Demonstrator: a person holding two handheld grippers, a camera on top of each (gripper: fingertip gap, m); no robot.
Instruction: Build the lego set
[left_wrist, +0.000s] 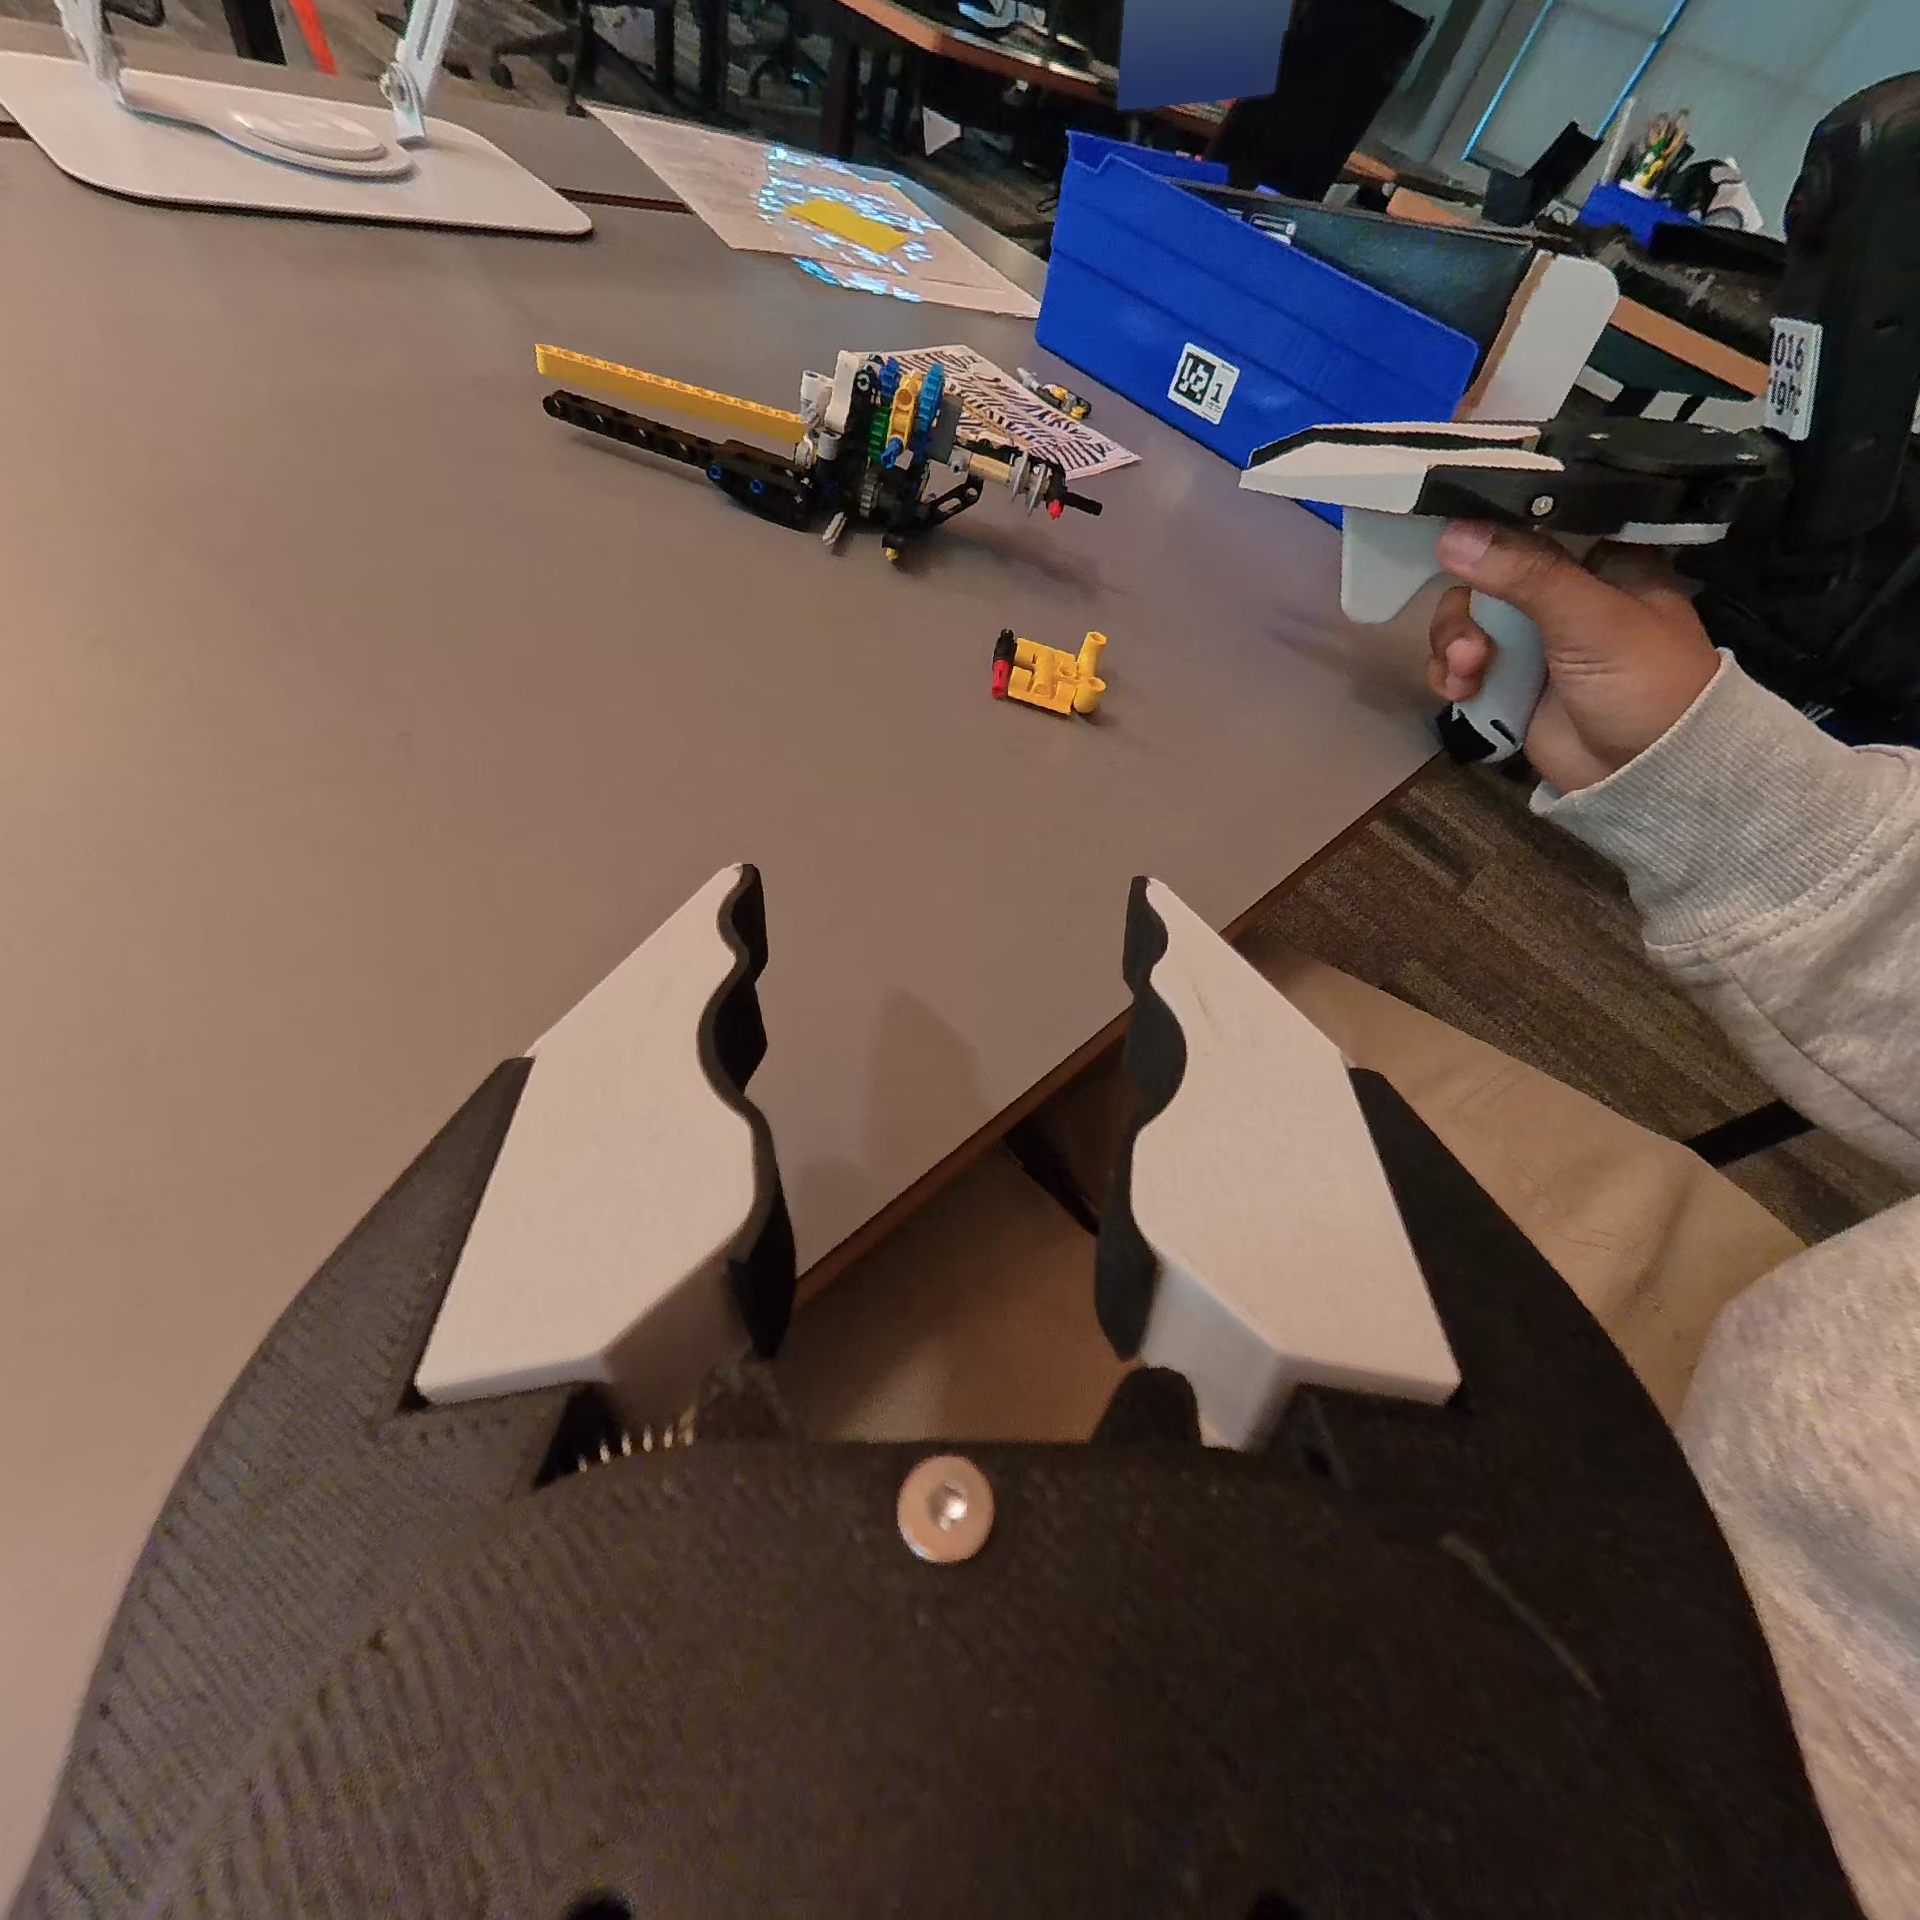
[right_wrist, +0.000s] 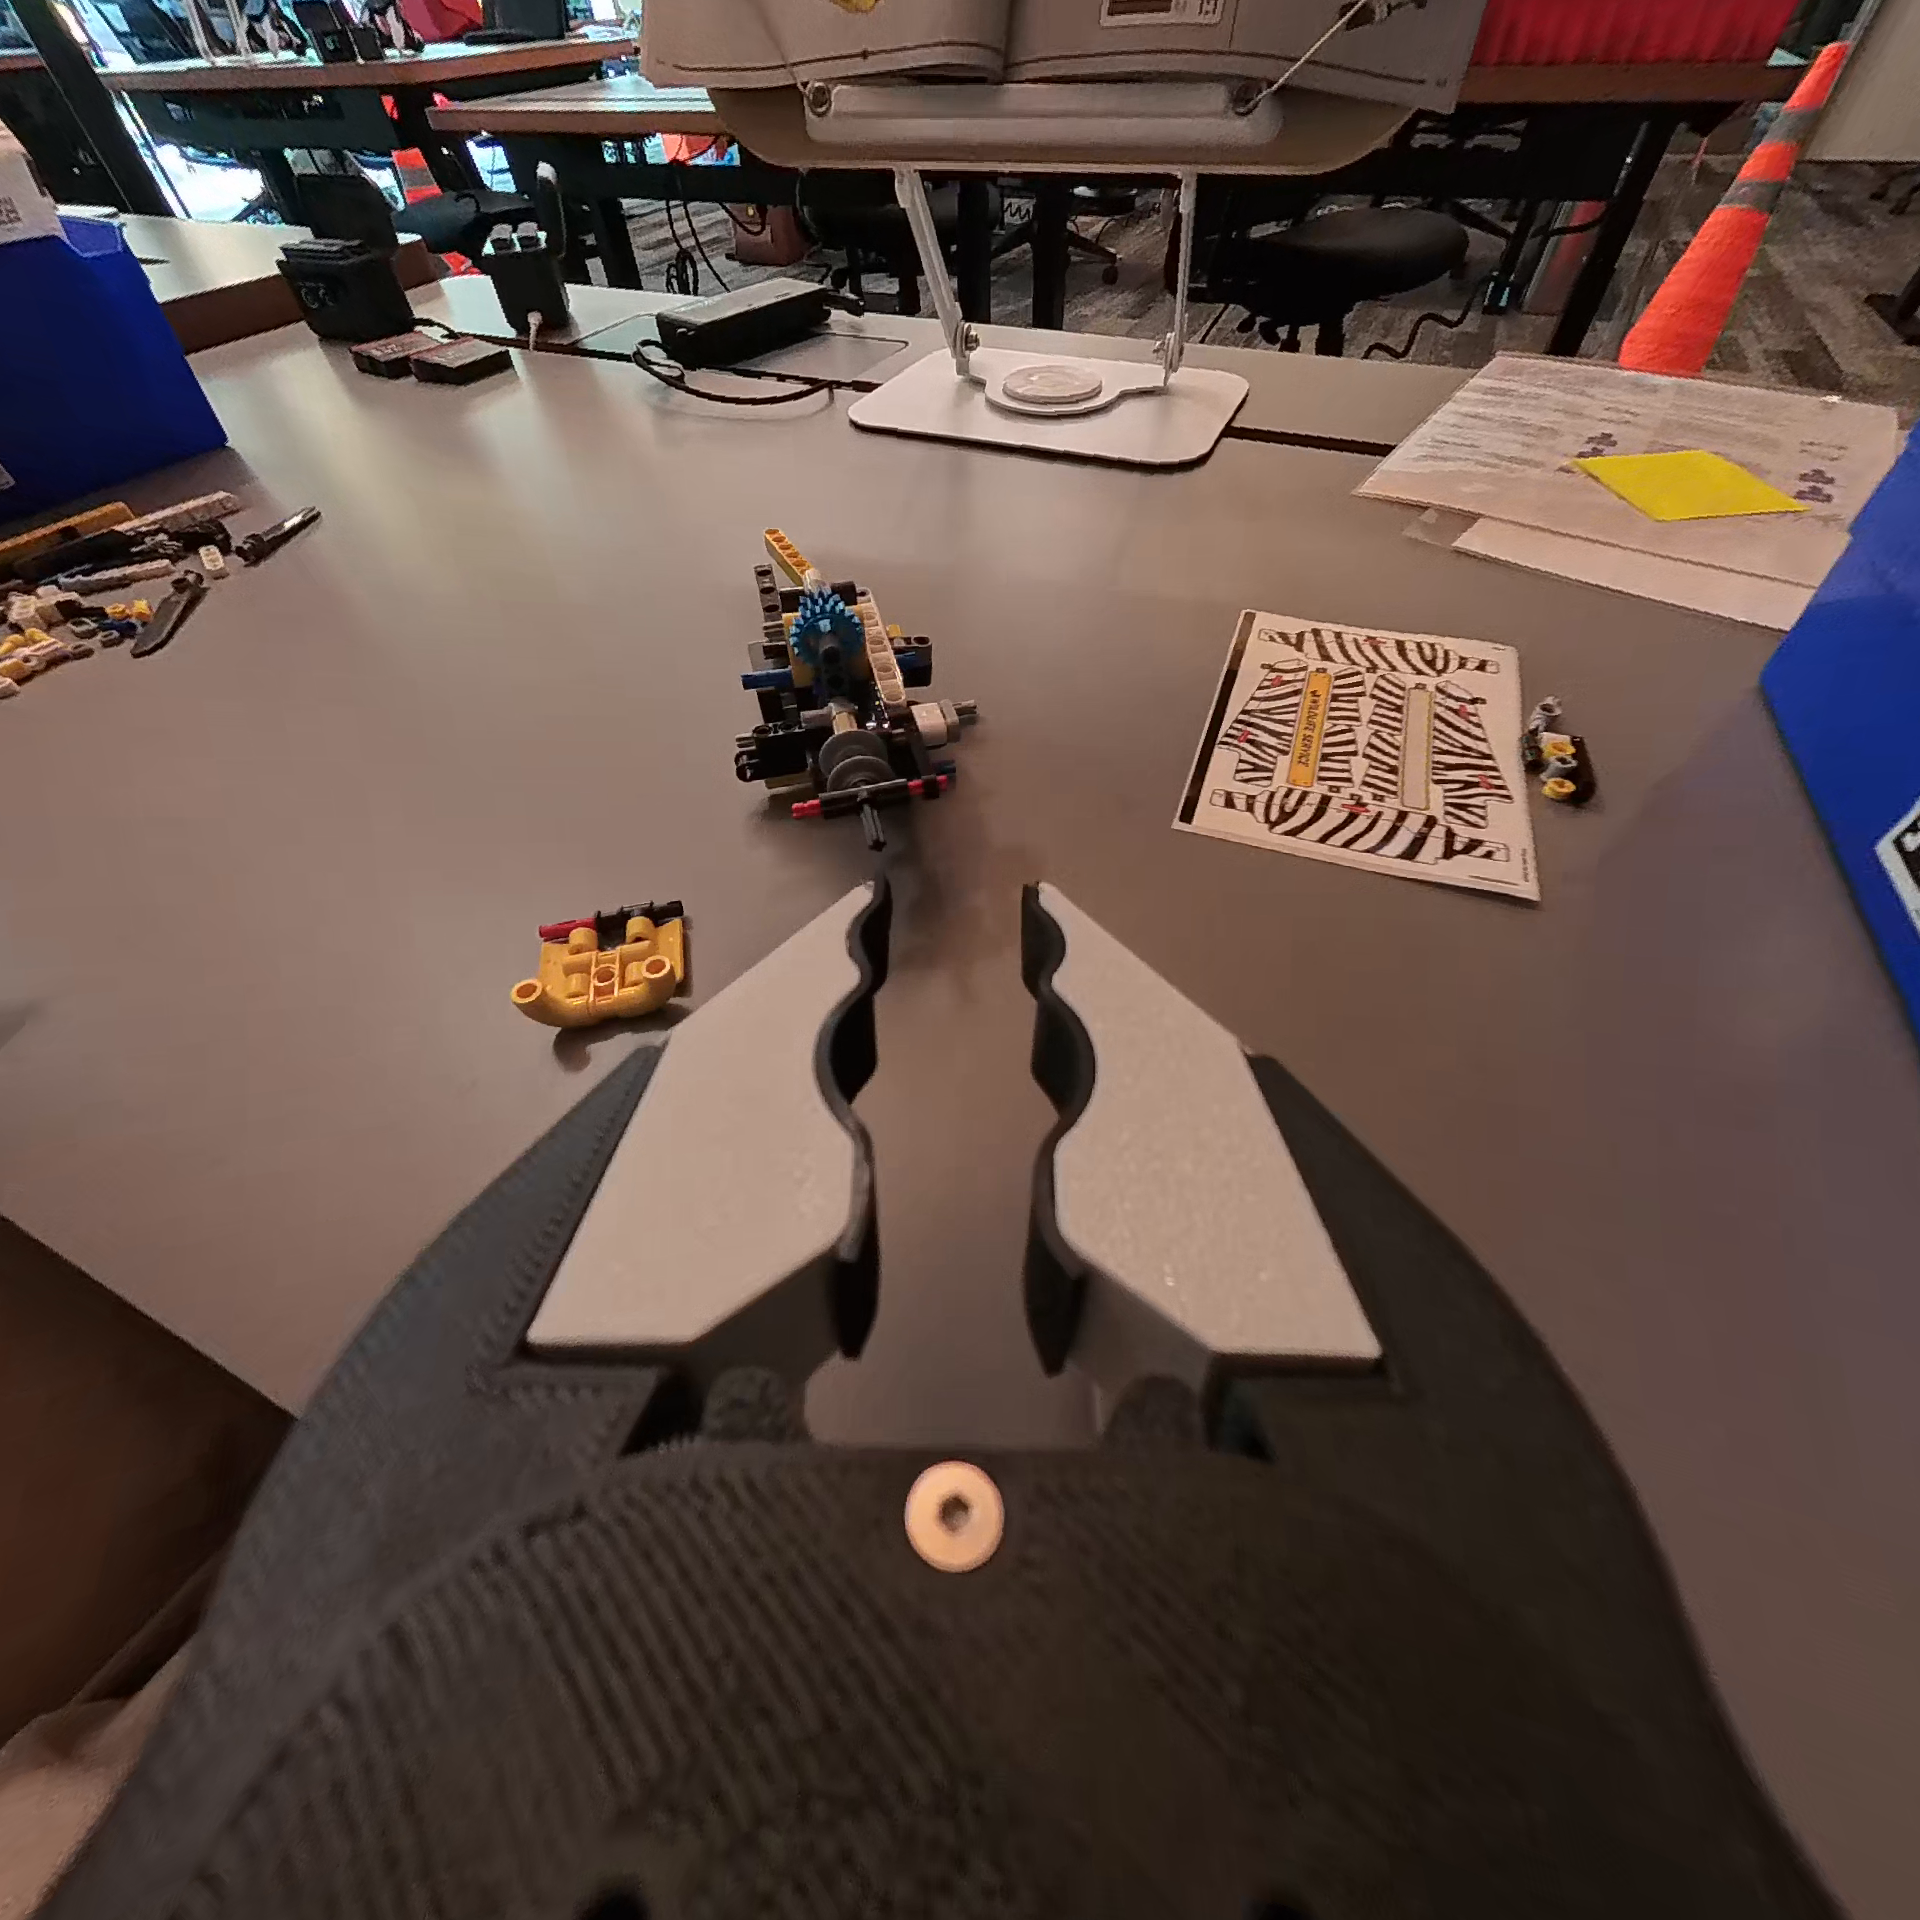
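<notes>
It looked like an office: rows of long brown desks (right_wrist: 312, 73), black swivel chairs (right_wrist: 1361, 249), grey patterned carpet (left_wrist: 1507, 935).

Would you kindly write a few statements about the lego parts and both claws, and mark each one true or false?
1. The left claw is open and holds nothing. True.
2. The right claw grips the small yellow piece. False: that piece lies on the table, to the left of the claw, which is empty.
3. The half-built model lies on the table, touched by neither claw. True.
4. The zebra-striped sticker sheet sits inside the blue bin. False: it lies flat on the table, beside the bin.
5. Loose lego parts lie in a spread at the table's left edge in the right wrist view. True.
</notes>
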